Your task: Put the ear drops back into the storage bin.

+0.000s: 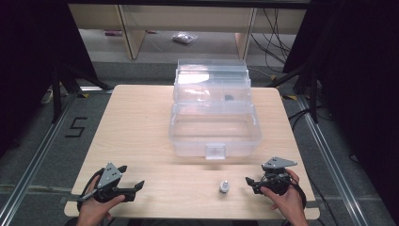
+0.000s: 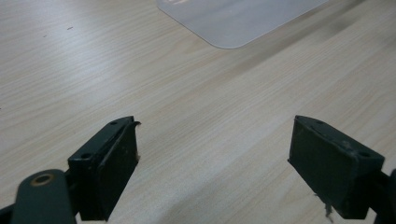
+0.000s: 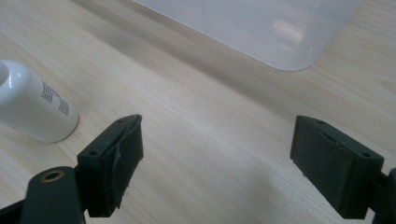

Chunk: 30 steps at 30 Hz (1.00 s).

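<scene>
— What is pictured at the bench?

— A small white bottle (image 1: pixel 224 187) is seen standing upright on the wooden table (image 1: pixel 141 127), near its front edge, at about 6 o'clock from the clear plastic box (image 1: pixel 214 127) that occupies the middle of the table with its lid raised. The right gripper (image 1: pixel 251 182) is held low at roughly 3 o'clock from the bottle, just beside it but apart; the left gripper (image 1: pixel 134 181) is rested well off at 9 o'clock.

— How are the grippers set?

— Both are spread wide and nothing is held. In the right gripper view the jaws stand far apart over bare wood, with the bottle (image 3: pixel 35 109) shown at about 10 o'clock, outside the gap. In the left gripper view, bare table lies between the jaws and a corner of the box (image 2: pixel 233 21) is glimpsed at 12 o'clock.

— How is the bottle judged to handle?

— It is taken to be light and rigid — a smooth, glossy plastic body that may slip under a loose pinch and could be toppled by a sideways nudge. The printed cylindrical wall, around mid-height, is judged the best place to be gripped, squarely across its width; the narrower top is thought less secure.
</scene>
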Available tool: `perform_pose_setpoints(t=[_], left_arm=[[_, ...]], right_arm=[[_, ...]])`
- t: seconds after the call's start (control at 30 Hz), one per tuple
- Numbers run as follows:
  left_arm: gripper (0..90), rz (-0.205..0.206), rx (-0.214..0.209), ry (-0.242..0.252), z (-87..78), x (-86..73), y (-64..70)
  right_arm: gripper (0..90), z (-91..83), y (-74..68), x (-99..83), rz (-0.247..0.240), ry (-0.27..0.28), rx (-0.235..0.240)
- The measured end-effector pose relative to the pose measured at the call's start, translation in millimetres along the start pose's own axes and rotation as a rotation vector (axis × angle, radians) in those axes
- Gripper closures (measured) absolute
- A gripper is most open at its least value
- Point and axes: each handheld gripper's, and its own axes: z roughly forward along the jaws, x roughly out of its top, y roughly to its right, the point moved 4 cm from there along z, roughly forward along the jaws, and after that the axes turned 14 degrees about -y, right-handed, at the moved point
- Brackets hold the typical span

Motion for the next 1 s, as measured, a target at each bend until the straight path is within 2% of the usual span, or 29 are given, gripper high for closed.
perform_pose_setpoints(t=[0.1,0.13,0.5,0.63,0.67,0.7,0.73,0.83,1.0], left_arm=[[15.1,0.000,0.000,-0.003,-0.3,0.0,0.0],[15.1,-0.007,-0.001,0.005,0.3,0.3,0.4],[15.1,-0.007,0.004,-0.001,-0.1,0.2,0.7],[15.1,-0.007,0.004,-0.001,-0.1,0.1,0.6],[15.1,-0.006,0.003,-0.001,-0.1,0.1,0.7],[15.1,-0.005,0.003,-0.002,0.0,0.1,0.6],[15.1,-0.005,0.003,-0.002,0.0,0.1,0.7],[15.1,-0.007,0.004,-0.001,-0.1,0.1,0.7],[15.1,-0.007,0.004,-0.001,0.0,0.1,0.6]], right_arm=[[18.1,-0.3,0.7,0.6,-0.019,0.003,-0.006],[18.1,0.1,-1.9,0.0,0.004,0.001,0.001],[18.2,-0.5,-2.3,0.6,-0.007,-0.007,-0.003],[17.5,-0.5,-3.1,1.4,-0.001,-0.004,-0.005],[17.5,-0.8,-5.6,0.9,0.031,-0.012,0.001],[17.5,0.4,-3.9,1.2,0.004,0.003,-0.008],[17.6,0.1,-3.7,1.3,-0.002,0.000,-0.007],[17.5,-0.2,-5.6,1.0,0.011,-0.008,0.000],[17.6,-0.4,-5.7,1.8,-0.011,-0.006,-0.002]])
